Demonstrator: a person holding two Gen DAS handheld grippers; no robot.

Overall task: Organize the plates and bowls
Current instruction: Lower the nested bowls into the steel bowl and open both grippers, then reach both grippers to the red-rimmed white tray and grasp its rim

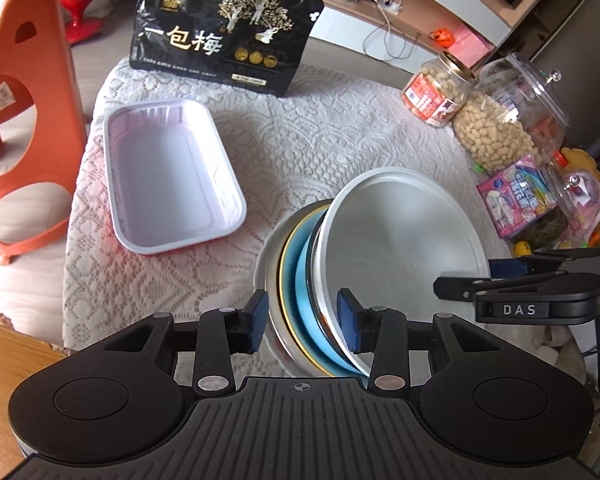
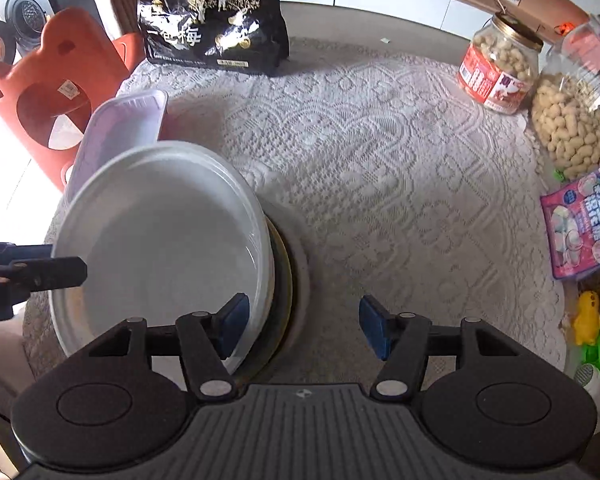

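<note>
A nested stack of dishes (image 1: 300,280) stands tilted on its edge on the lace-covered table: a white outer plate, a gold-rimmed plate, a blue plate and a large white bowl (image 1: 400,240) facing right. My left gripper (image 1: 302,320) is shut on the stack, one blue pad on each side of it. In the right wrist view the white bowl (image 2: 168,240) fills the left half. My right gripper (image 2: 300,326) is open and holds nothing; its left fingertip lies in front of the bowl's rim, its right one over the cloth.
An empty pale pink rectangular tray (image 1: 168,176) lies left of the stack. A black snack bag (image 1: 224,28) stands at the back. Peanut jars (image 1: 496,120) and a pink candy packet (image 1: 516,196) line the right edge. An orange stool (image 1: 16,120) stands beyond the left edge.
</note>
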